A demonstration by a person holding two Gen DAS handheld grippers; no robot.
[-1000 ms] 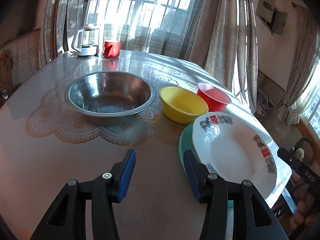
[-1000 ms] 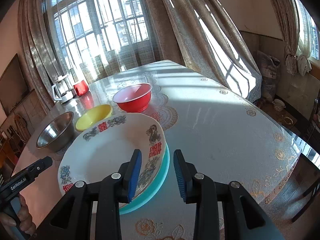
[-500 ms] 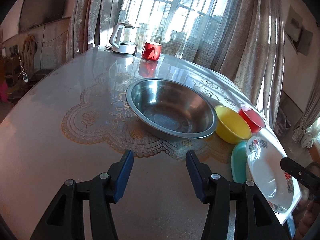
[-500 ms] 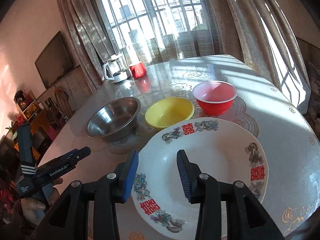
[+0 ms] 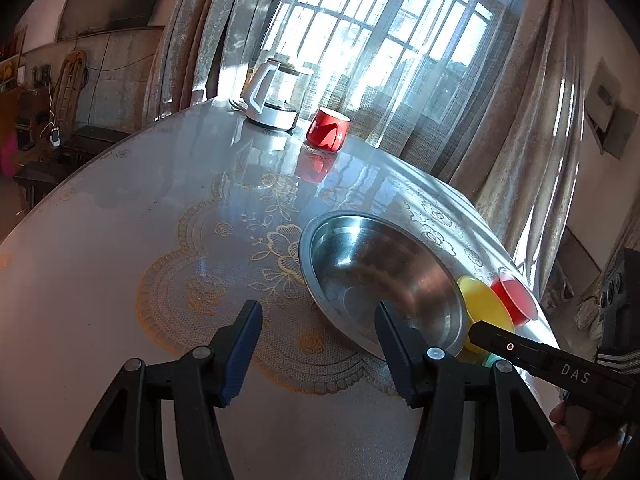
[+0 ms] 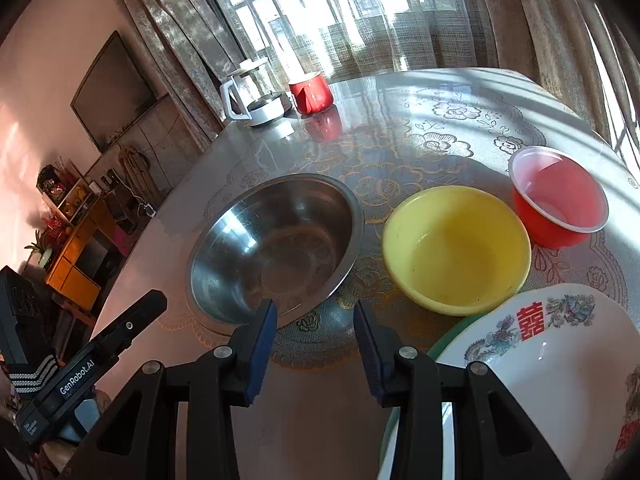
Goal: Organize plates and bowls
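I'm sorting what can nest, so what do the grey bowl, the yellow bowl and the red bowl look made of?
Grey bowl: metal, likely stainless steel, with a brushed, mirror-like sheen. Yellow bowl: opaque and matte, probably plastic or melamine. Red bowl: thin, translucent plastic with a pale rolled rim, seemingly disposable.

The white plate (image 6: 560, 364) has a big red Chinese sign on its rim, the double-happiness one, next to painted dragons. More red marks sit at its right edge, but they are cut off and cannot be read. The black handle of the left gripper (image 6: 86, 372) says "GenRobot.AI" in white letters. The black handle of the right gripper (image 5: 556, 364) shows the letters "DAS".
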